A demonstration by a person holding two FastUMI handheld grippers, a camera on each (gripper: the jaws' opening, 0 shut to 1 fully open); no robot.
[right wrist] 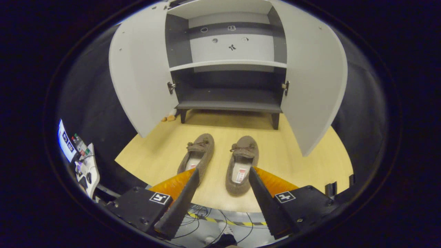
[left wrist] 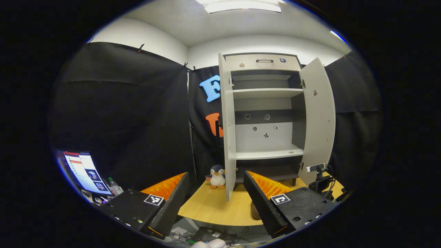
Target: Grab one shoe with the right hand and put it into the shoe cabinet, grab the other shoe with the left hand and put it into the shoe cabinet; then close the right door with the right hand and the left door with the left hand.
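Two brown slip-on shoes lie side by side on the wooden table in the right gripper view, the left shoe (right wrist: 196, 153) and the right shoe (right wrist: 241, 164), toes toward the cabinet. The grey shoe cabinet (right wrist: 227, 69) stands behind them with both doors swung wide. My right gripper (right wrist: 224, 172) is open above the table's near edge, its fingers on either side of the right shoe's heel without touching it. In the left gripper view my left gripper (left wrist: 217, 179) is open, held high and back from the cabinet (left wrist: 265, 113), with nothing between its fingers.
A penguin toy (left wrist: 217, 176) stands on the table (left wrist: 213, 206) by the left door (left wrist: 227, 131). The right door (left wrist: 318, 117) juts forward, with a small camera on a stand (left wrist: 318, 177) at its foot. A monitor (left wrist: 84, 170) and a bottle sit far left. Cables lie below the table edge.
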